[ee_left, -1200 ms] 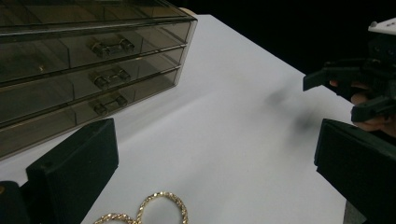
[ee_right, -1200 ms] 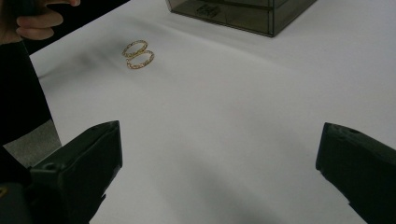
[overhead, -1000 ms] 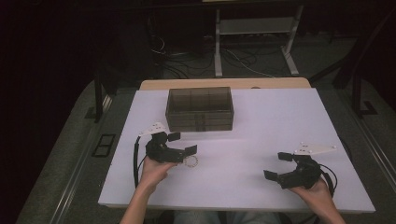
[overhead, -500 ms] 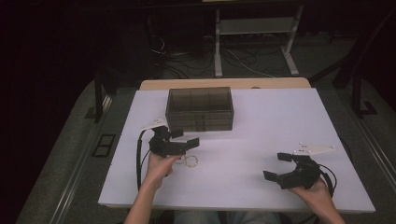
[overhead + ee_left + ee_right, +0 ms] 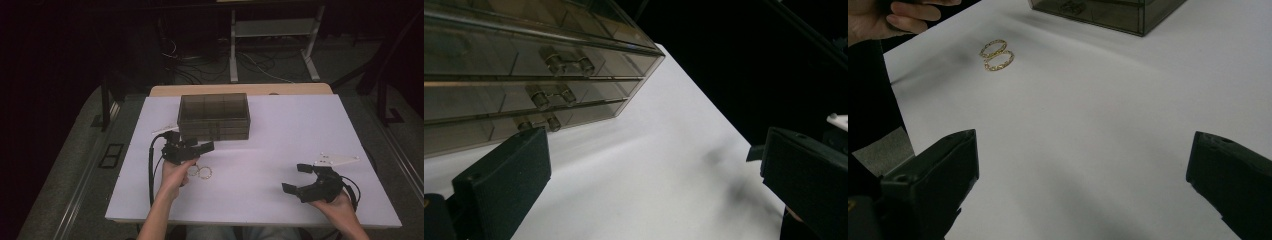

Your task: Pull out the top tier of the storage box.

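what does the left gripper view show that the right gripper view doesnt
The left gripper view brings the smoky drawer box up close: three stacked drawers, each with a clear handle, seen between the left gripper's wide-open jaws.

The right gripper view shows two gold rings lying side by side on the table, a hand at the top left, and the right gripper open with nothing between its jaws.

Both show the white tabletop and part of the box.
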`<state>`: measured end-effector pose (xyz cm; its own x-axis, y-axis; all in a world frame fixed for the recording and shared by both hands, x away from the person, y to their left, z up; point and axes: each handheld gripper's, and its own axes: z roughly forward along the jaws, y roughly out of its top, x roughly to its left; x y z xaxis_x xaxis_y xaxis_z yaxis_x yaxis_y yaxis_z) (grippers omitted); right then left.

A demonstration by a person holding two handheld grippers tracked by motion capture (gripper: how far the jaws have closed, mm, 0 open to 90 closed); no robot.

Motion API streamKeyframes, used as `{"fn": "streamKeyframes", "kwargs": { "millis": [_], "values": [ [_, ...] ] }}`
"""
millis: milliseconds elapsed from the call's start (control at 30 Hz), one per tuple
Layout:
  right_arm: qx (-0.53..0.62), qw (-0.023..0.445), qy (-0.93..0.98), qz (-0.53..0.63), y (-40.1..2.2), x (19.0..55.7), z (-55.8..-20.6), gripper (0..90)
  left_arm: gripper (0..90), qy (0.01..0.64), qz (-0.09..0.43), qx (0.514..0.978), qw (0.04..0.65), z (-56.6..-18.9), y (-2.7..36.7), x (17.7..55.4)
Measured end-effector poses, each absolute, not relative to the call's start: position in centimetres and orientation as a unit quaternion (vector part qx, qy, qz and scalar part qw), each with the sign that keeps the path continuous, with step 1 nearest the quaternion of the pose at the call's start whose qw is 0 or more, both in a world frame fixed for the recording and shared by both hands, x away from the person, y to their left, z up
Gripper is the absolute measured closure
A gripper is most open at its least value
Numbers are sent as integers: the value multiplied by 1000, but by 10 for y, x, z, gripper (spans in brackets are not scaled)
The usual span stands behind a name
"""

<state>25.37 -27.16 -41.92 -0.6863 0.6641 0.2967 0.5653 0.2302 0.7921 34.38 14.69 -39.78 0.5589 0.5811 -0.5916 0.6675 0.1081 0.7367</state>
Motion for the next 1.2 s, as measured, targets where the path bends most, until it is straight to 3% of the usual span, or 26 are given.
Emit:
{"fn": "streamKeyframes", "kwargs": {
  "millis": [200,633,1200],
  "values": [
    [393,51,782,480,-272,254,-419,0,0,499,-55,641,581,-397,146,350],
    [392,51,783,480,-272,254,-420,0,134,551,-94,589,584,-398,143,366],
    [388,49,784,482,-271,254,-420,0,228,592,-142,548,573,-411,147,382]
  ]
}}
